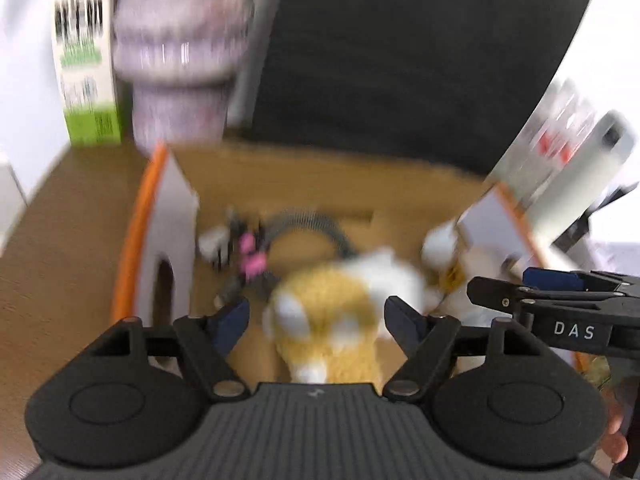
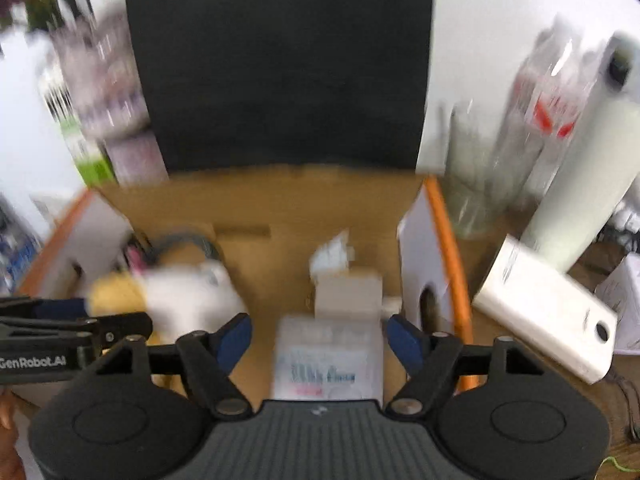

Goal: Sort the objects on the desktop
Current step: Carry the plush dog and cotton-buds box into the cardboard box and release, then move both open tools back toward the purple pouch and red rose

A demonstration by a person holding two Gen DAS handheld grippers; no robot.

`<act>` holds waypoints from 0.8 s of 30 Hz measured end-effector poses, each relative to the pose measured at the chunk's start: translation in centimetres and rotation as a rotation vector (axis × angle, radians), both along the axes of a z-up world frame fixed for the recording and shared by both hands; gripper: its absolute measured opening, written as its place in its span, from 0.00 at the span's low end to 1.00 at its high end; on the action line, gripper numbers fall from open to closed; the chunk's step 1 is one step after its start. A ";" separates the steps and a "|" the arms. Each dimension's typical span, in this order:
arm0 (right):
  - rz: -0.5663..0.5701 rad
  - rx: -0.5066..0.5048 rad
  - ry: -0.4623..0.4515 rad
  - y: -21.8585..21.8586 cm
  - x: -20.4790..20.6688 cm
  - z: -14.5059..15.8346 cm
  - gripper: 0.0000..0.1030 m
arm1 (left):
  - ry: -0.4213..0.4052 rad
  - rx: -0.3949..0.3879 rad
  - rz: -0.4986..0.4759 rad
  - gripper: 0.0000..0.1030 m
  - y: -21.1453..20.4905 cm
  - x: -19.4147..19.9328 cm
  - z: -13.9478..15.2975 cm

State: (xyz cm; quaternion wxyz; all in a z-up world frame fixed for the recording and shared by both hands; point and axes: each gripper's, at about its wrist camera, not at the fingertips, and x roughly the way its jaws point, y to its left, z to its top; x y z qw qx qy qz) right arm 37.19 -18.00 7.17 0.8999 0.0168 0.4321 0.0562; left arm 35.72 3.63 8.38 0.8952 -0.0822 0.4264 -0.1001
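Both views are blurred. An open cardboard box with white, orange-edged flaps sits on the desk. My left gripper hangs over it, open, with a yellow and white plush toy lying in the box between and below the fingers, pads apart from it. My right gripper is open over the same box, above a white printed packet that its pads do not touch. The plush toy shows at the left of the right wrist view. Each gripper's side appears at the edge of the other's view.
In the box lie a grey coiled cable, pink clips and a small pale carton. Behind stands a black panel. At the left stand a green-white carton and a lilac cup; at the right, a white roll and a flat white device.
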 end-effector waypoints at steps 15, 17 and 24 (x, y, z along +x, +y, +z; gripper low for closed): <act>0.035 -0.004 -0.115 -2.1 -15.9 5.4 0.83 | -0.169 0.131 0.037 0.87 0.9 -17.7 6.4; 0.056 0.004 -0.142 -2.3 -19.7 5.5 0.84 | -0.176 0.107 0.031 0.87 0.9 -21.1 6.0; 0.013 -0.025 -0.285 -2.5 -32.3 4.0 0.92 | -0.207 0.034 0.016 0.91 -0.8 -31.8 3.2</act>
